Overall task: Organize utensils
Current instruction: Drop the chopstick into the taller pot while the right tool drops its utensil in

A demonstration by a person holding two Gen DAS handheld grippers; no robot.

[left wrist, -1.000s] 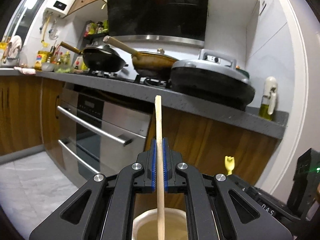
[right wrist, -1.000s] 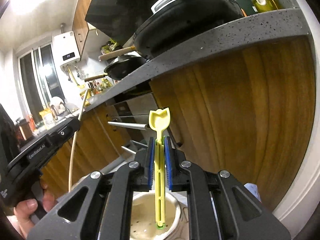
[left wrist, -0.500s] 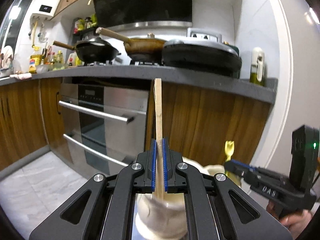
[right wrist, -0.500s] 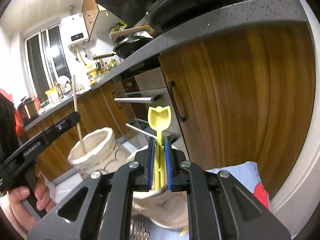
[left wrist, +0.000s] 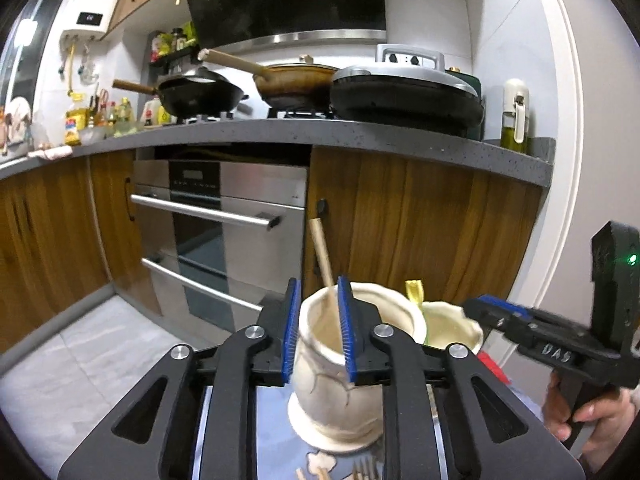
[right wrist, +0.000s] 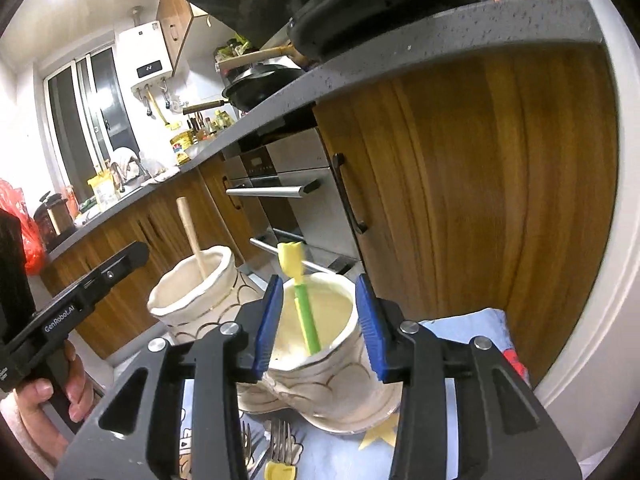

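Two cream ceramic holders stand side by side on a patterned cloth. A wooden chopstick (left wrist: 322, 258) leans inside the left holder (left wrist: 340, 392), also seen in the right wrist view (right wrist: 191, 236). My left gripper (left wrist: 318, 336) is open just above that holder's rim. A yellow-green utensil (right wrist: 301, 300) leans inside the right holder (right wrist: 332, 392). My right gripper (right wrist: 320, 324) is open around that holder's mouth, holding nothing. The right gripper also shows in the left wrist view (left wrist: 480, 312).
Metal forks (right wrist: 280, 444) lie on the cloth (right wrist: 472, 328) in front of the holders. Wooden cabinet doors (left wrist: 420, 232) and an oven (left wrist: 224, 232) stand behind. The grey countertop (left wrist: 360, 136) above carries pans and a griddle.
Both grippers have opened and let go. The chopstick dropped into the left holder and the yellow-green utensil into the right holder. Both grippers have drawn back a little.
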